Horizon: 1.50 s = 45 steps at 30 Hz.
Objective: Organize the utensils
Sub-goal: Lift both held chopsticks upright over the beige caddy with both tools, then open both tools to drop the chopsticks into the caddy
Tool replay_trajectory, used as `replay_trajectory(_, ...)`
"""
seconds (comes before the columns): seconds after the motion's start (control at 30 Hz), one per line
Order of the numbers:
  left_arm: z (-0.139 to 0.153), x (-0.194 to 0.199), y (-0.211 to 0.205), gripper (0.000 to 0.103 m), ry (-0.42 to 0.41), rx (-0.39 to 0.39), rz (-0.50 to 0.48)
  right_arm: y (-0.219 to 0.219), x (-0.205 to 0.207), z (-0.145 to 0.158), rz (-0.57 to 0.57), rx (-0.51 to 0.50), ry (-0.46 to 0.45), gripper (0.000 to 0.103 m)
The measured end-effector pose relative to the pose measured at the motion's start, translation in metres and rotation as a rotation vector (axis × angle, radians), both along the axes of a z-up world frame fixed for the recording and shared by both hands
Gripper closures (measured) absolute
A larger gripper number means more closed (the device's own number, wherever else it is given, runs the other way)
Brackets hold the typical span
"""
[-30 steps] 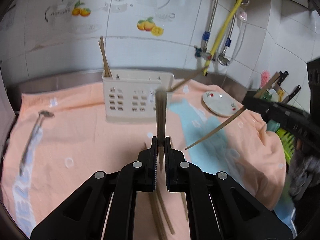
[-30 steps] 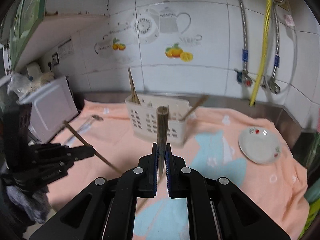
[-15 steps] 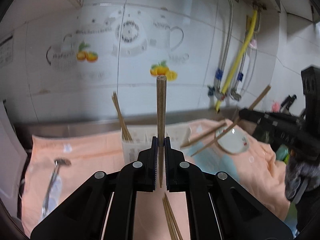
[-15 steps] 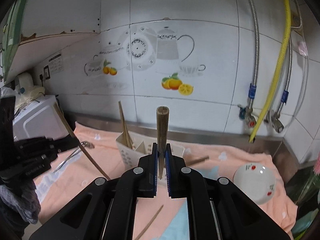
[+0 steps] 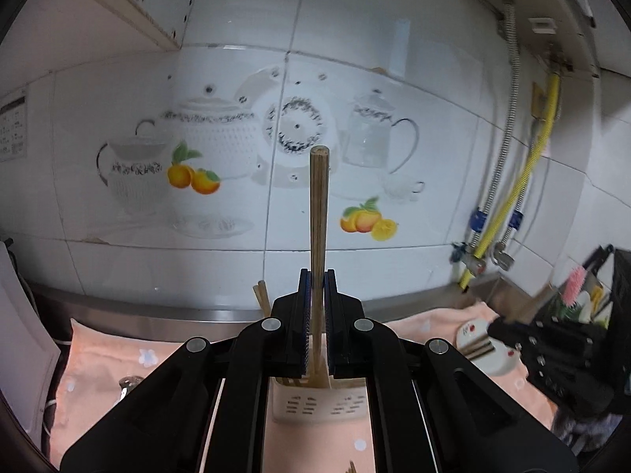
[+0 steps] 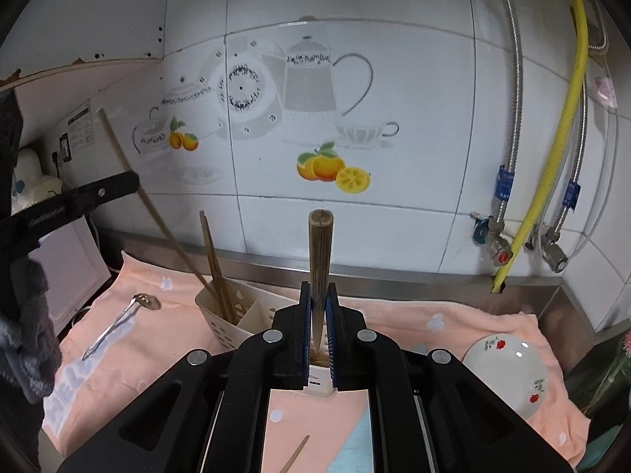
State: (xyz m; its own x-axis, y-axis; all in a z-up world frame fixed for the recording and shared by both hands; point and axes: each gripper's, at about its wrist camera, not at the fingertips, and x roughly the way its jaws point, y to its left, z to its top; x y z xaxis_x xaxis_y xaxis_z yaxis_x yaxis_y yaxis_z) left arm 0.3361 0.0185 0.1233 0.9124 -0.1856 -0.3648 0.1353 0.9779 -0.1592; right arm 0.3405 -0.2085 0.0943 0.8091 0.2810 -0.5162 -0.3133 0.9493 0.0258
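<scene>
My left gripper [image 5: 315,276] is shut on a wooden chopstick [image 5: 318,213] that stands upright, its lower end over the cream utensil holder [image 5: 319,406]. My right gripper [image 6: 318,287] is shut on another wooden chopstick [image 6: 320,252], also upright, its tip above the same holder [image 6: 236,315]. Two chopsticks [image 6: 215,264] stand in the holder's left compartment. The left gripper [image 6: 79,197] with its chopstick [image 6: 157,216] shows at the left of the right wrist view. The right gripper [image 5: 552,351] shows at the right of the left wrist view.
A peach and blue towel [image 6: 394,323] covers the counter. A metal spoon [image 6: 118,319] lies on it at the left, a small white plate [image 6: 508,370] at the right. A loose chopstick [image 6: 295,453] lies near the front. Tiled wall and pipes [image 6: 552,149] stand behind.
Both grippers have tilted up and moved closer to the holder, bringing their chopsticks upright over it. Both stay shut on their chopsticks.
</scene>
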Motion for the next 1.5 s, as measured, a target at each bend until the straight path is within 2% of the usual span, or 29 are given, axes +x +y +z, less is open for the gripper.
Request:
replay_trajectory(0.4, -0.060, 0.046, 0.017, 0.098, 0.155, -0.047, 0.046, 0.004, 0.017, -0.027, 0.006, -0.005, 0.060, 0.096)
replay_trajectory(0.63, -0.080, 0.054, 0.023, 0.097, 0.208, -0.058, 0.046, 0.006, 0.025, -0.042, 0.005, 0.001, 0.091, 0.096)
replay_trajectory(1.1, -0.081, 0.052, 0.026, 0.095, 0.218, -0.054, 0.050, 0.005, 0.030, -0.049, -0.007, 0.021, 0.106, 0.096)
replay_trajectory(1.17, -0.079, 0.050, 0.027, 0.090, 0.216, -0.055, 0.052, 0.005, 0.029, -0.047, -0.009, 0.023, 0.098, 0.093)
replay_trajectory(1.2, -0.078, 0.049, 0.028, 0.082, 0.214, -0.056, 0.055, 0.004, 0.027, -0.045, -0.011, 0.025, 0.094, 0.092)
replay_trajectory(1.23, -0.077, 0.047, 0.029, 0.078, 0.210, -0.059, 0.060, 0.004, 0.025, -0.043, -0.015, 0.027, 0.086, 0.091)
replay_trajectory(1.43, -0.069, 0.030, 0.029, 0.078, 0.192, -0.056, 0.057, -0.003, 0.006, -0.028, -0.026, 0.034, 0.040, 0.084)
replay_trajectory(1.5, -0.067, 0.020, 0.029, 0.073, 0.183, -0.054, 0.056, -0.005, -0.002, -0.023, -0.028, 0.035, 0.025, 0.082)
